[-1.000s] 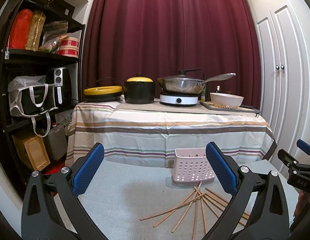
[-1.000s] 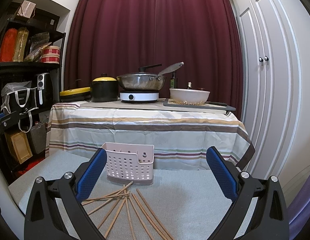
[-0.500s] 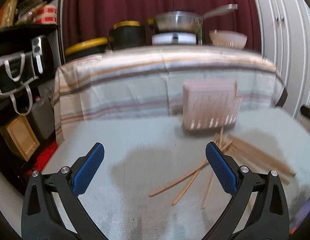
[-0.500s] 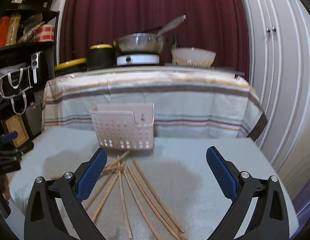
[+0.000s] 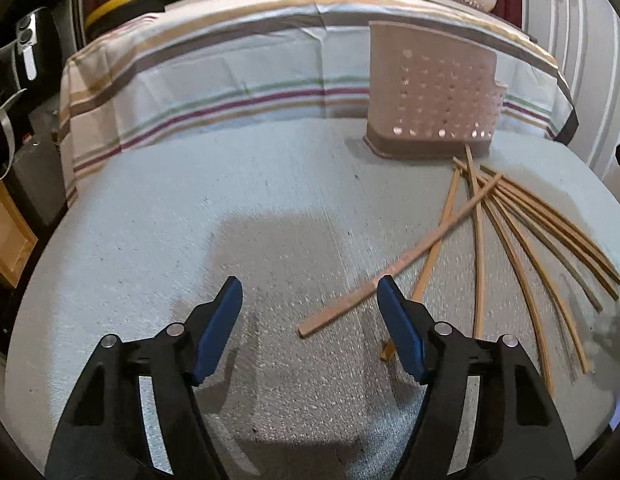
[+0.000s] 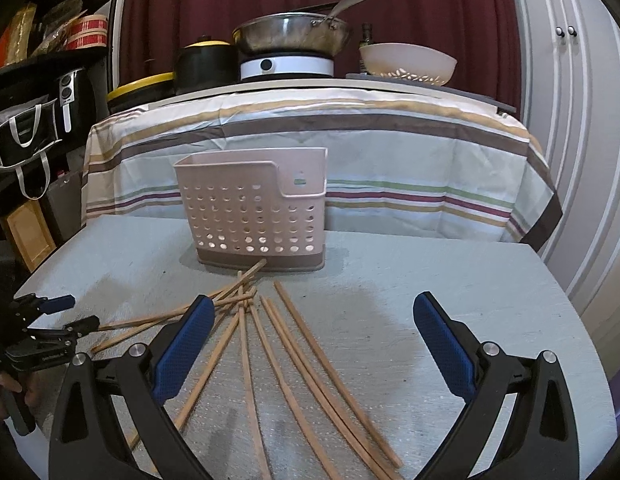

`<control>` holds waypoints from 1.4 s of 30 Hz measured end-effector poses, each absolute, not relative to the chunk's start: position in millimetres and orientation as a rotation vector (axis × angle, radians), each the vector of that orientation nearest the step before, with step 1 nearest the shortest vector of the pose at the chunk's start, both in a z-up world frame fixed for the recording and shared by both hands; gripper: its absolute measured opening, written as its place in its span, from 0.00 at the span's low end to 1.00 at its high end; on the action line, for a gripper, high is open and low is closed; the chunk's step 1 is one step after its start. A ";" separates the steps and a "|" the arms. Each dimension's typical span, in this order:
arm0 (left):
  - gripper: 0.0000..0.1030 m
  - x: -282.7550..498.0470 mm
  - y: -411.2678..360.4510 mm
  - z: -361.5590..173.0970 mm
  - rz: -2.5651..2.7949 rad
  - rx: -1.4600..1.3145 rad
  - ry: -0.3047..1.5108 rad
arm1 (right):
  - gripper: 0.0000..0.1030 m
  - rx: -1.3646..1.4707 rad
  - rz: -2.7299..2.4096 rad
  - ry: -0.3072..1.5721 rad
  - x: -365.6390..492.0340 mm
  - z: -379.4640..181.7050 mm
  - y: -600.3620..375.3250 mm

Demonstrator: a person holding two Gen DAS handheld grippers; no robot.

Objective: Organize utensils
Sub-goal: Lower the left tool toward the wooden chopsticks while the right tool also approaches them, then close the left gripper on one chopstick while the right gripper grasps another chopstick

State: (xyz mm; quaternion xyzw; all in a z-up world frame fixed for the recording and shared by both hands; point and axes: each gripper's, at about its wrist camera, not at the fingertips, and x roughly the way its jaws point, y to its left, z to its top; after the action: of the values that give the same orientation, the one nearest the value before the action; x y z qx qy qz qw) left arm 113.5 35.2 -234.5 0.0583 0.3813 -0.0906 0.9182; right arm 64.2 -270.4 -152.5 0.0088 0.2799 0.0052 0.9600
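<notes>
Several wooden chopsticks lie fanned out on the pale foam-topped table, in front of an upright pink perforated utensil basket. My left gripper points down at the table and its jaws are closing. The near end of the leftmost chopstick lies between the blue pads, which do not touch it. The left gripper also shows at the left edge of the right wrist view. My right gripper hangs open over the fan of chopsticks, holding nothing.
Behind the basket a higher table with a striped cloth carries a pan, a black pot and a white bowl. Dark shelves with bags stand at the left, white cupboard doors at the right. A hand shows lower left.
Both grippers have come down and tipped toward the table. The left one's jaws have narrowed and now straddle the end of the leftmost chopstick. The right one's jaws stay wide.
</notes>
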 end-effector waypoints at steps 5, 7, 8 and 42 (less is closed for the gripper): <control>0.59 121.6 33.3 -244.9 -0.208 0.127 0.853 | 0.94 0.011 0.025 0.580 68.9 -155.6 -265.7; 0.55 122.9 31.7 -247.7 -0.215 0.128 0.872 | 0.94 0.011 0.025 0.583 69.5 -156.1 -265.1; 0.53 122.6 32.2 -248.6 -0.227 0.123 0.875 | 0.94 0.012 0.024 0.584 69.9 -156.5 -265.5; 0.14 95.4 -1.0 -245.0 -0.314 0.203 0.834 | 0.94 0.047 0.038 0.626 65.8 -173.2 -274.9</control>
State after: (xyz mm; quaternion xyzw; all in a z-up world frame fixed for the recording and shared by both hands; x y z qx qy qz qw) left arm 95.4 -1.0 -245.0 0.0982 0.4025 -0.1518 0.8974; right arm 65.8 -274.9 -173.2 0.0229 0.3079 0.0185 0.9510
